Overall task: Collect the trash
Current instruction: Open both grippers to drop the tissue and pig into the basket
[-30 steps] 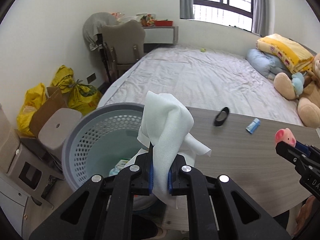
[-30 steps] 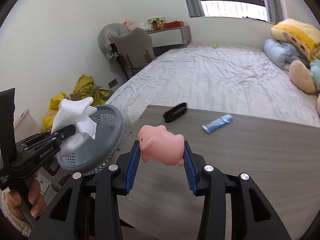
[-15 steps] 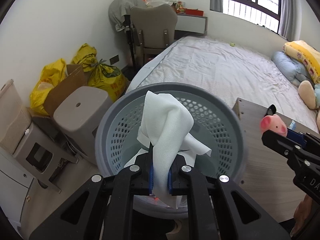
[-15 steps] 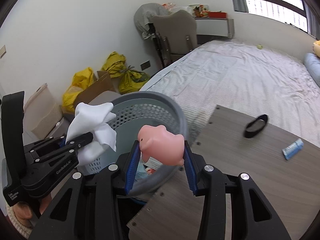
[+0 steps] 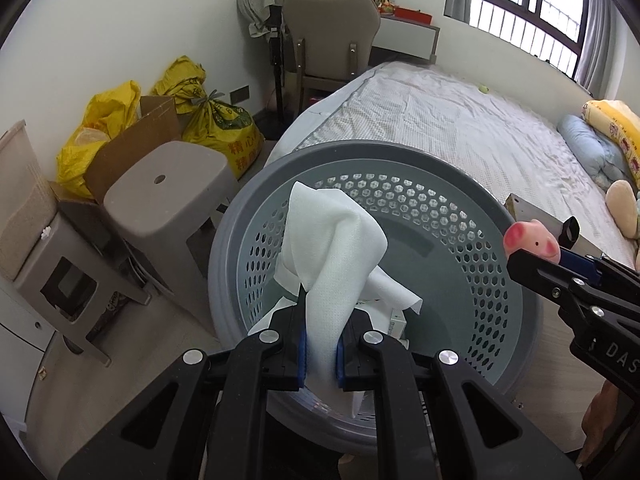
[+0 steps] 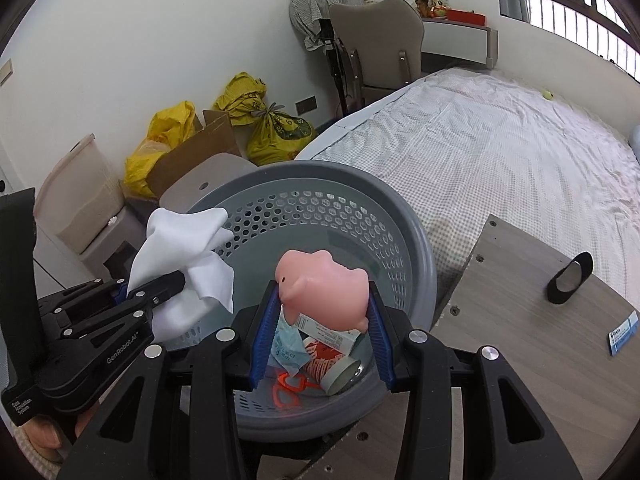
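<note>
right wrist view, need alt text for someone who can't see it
The right claw grips a pink pig toy above a grey perforated basket holding trash. At left, the left claw holds a white tissue over the rim; a bed lies behind.

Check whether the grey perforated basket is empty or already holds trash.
Not empty: the grey perforated basket holds a small carton, tape roll and wrappers.
</note>
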{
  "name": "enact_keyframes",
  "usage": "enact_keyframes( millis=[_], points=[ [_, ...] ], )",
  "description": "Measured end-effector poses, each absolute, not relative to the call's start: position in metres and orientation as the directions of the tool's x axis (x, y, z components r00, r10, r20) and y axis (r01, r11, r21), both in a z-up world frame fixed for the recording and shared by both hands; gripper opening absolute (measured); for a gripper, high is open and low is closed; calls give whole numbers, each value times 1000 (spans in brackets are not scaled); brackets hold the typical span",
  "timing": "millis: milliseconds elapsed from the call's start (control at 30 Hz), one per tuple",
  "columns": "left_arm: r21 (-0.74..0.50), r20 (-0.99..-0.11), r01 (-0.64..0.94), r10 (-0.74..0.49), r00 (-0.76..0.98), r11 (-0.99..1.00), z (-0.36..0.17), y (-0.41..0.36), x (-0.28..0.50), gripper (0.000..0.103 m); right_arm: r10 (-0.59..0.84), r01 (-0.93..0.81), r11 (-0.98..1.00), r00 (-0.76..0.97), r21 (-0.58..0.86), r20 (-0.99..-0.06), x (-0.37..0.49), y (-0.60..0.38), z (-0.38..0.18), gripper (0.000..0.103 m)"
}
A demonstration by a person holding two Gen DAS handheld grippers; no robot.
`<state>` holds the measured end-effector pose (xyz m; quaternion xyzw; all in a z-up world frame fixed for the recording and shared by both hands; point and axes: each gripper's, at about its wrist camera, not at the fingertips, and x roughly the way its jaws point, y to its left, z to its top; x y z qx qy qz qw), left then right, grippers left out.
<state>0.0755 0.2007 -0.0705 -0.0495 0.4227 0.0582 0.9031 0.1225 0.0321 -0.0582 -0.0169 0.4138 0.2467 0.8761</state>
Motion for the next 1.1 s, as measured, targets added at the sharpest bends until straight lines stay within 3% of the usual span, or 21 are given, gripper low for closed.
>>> enact_keyframes(
  millis=[367,433,533,600,733,767,1100],
  points=[
    [-70,-779,-155,43,626,985,-81,208,81,14,400,-447,881,538,151,-742,127,41,-59,41],
    [-73,-780,-156,41,624,985,-82,209,81,14,396,-443,884,545,148,-739,127,41,-57,53],
    [-78,-781,-156,37,623,985,-81,210,80,14,401,-435,886,554,157,-729,127,38,-54,58],
    [-78,-779,-157,38,625,984,-80,210,79,19,397,-433,888,557,153,-729,128,37,-53,58],
    [-73,-776,-167,49,629,983,-79,210,78,55,395,-433,889,556,151,-731,127,36,-52,60],
    [-71,-774,-170,53,631,983,-79,210,78,59,394,-433,889,557,150,-731,126,36,-52,61],
    [-74,-769,-165,49,637,983,-74,211,75,62,396,-428,890,551,158,-735,123,34,-54,61]
  ],
)
